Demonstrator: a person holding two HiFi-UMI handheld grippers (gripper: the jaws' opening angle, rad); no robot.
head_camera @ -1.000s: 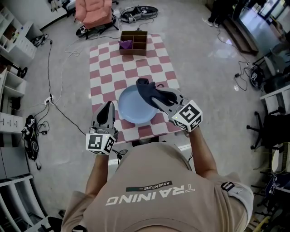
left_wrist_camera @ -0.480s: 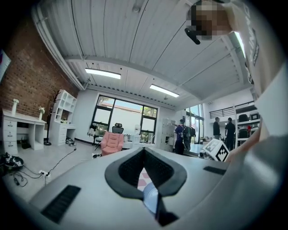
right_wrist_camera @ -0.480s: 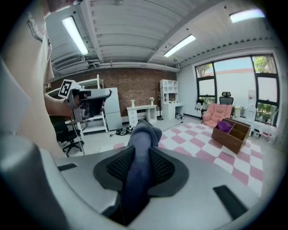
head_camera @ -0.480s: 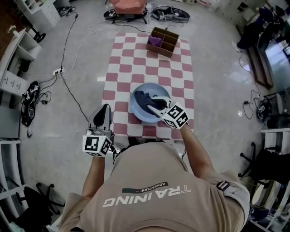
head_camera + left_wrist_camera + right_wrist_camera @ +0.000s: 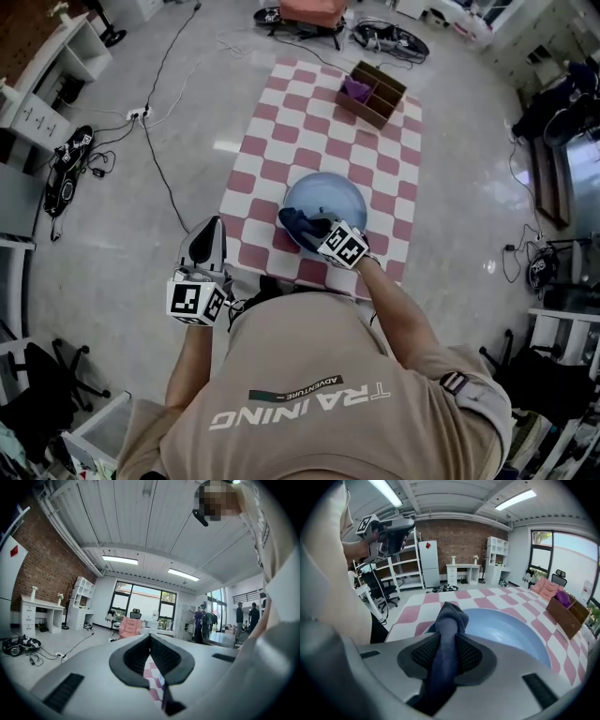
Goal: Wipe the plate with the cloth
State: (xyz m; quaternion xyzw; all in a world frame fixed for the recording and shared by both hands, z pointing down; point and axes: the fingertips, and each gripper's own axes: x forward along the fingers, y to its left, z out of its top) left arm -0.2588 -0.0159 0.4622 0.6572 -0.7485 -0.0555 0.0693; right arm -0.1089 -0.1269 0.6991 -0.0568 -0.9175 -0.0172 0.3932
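- The checkered desk [image 5: 272, 150] carries the blue plate [image 5: 339, 190] near me.
- My right gripper [image 5: 314, 228] pinches the dark cloth [image 5: 295, 221] over the plate's near rim.
- My left gripper [image 5: 212, 232], jaws pressed together and empty, is beside the desk.

The plate [image 5: 328, 192] is pale blue, and the cloth [image 5: 298, 223] on its near edge is dark navy. Under the plate lies a pink-and-white checked table cover [image 5: 281, 141]. Beyond the plate, a brown box [image 5: 371, 112] holds something purple [image 5: 356, 89] (what it is cannot be told). The left gripper [image 5: 212, 230] and right gripper [image 5: 315, 231] are grey with black-and-white marker cubes.
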